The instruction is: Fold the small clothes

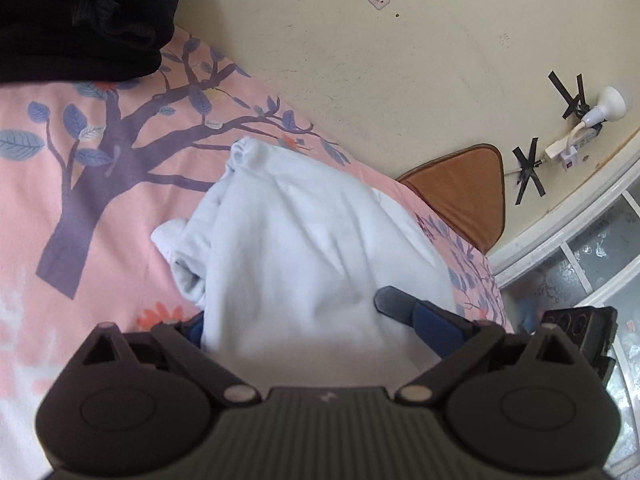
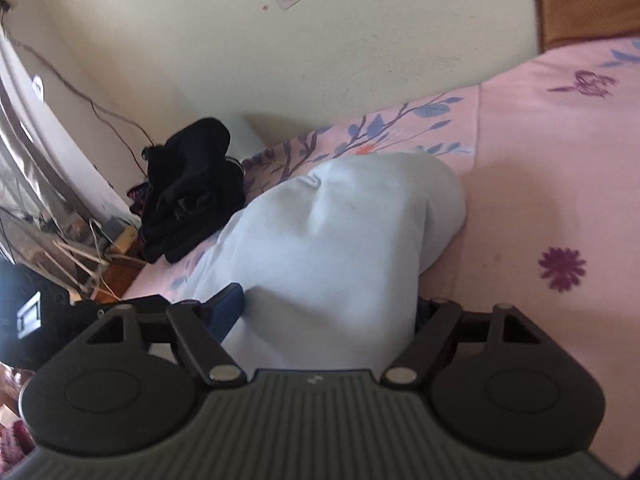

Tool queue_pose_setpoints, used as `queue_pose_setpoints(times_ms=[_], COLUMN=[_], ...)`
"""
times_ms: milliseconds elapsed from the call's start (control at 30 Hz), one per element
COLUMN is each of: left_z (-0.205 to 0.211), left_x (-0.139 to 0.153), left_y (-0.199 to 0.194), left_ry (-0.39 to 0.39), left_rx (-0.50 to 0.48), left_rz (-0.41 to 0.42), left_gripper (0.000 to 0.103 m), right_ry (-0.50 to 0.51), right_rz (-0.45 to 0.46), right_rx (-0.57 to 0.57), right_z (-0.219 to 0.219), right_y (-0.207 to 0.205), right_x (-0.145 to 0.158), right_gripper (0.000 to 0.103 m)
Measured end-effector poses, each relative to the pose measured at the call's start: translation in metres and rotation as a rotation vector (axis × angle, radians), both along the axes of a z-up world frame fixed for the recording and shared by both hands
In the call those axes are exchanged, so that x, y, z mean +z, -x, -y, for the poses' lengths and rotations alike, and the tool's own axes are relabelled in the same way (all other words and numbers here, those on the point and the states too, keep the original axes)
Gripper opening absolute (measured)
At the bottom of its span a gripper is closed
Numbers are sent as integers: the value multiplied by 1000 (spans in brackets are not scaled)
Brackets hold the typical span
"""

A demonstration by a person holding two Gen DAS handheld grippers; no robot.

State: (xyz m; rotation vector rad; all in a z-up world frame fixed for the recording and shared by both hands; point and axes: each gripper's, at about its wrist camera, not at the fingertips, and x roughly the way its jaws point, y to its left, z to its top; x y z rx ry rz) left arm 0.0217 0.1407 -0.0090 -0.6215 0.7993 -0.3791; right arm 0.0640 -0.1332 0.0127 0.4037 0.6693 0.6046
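A pale blue garment (image 1: 304,248) is lifted off the pink floral bedsheet (image 1: 80,200) and hangs between both grippers. My left gripper (image 1: 296,320) is shut on one edge of it; the cloth covers the left finger and only the right finger (image 1: 404,304) shows. In the right wrist view the same pale blue garment (image 2: 336,240) drapes over my right gripper (image 2: 328,312), which is shut on it; the left finger (image 2: 226,308) shows, the right one is hidden by cloth.
A black pile of clothes (image 1: 80,16) lies on the bed by the wall, and also shows in the right wrist view (image 2: 192,188). A brown headboard (image 1: 464,192), a wall (image 1: 360,60), a power strip (image 1: 572,144), a window (image 1: 592,256) and cables (image 2: 100,248) surround the bed.
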Motion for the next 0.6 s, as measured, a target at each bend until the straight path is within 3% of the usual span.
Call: queue_pose_setpoints(times_ms=[33, 67, 133, 267, 367, 500, 567, 600], left_z=[6, 13, 30, 101, 182, 287, 333, 350], left_x=[1, 2, 5, 33, 59, 69, 59, 49], left_y=[-1, -4, -11, -50, -93, -155, -182, -194], left_ry=[-8, -6, 12, 41, 31, 47, 11, -16], left_rx=[7, -3, -30, -159, -268, -365, -360, -344], left_rz=[-11, -36, -56, -8, 67, 96, 92, 66], left_gripper=[84, 64, 53, 52, 52, 54, 68, 71], right_ry=[-15, -48, -80, -47, -26, 57, 121, 154], right_rz=[3, -4, 12, 166, 254, 333, 337, 310], right_rx=[12, 27, 41, -37, -147, -285, -332, -369], right_z=[3, 11, 31, 91, 162, 257, 294, 310], right_y=[-2, -4, -2, 6, 2, -17, -37, -49], right_x=[2, 3, 9, 41, 64, 86, 83, 77], right_gripper=[45, 33, 27, 26, 26, 27, 31, 40])
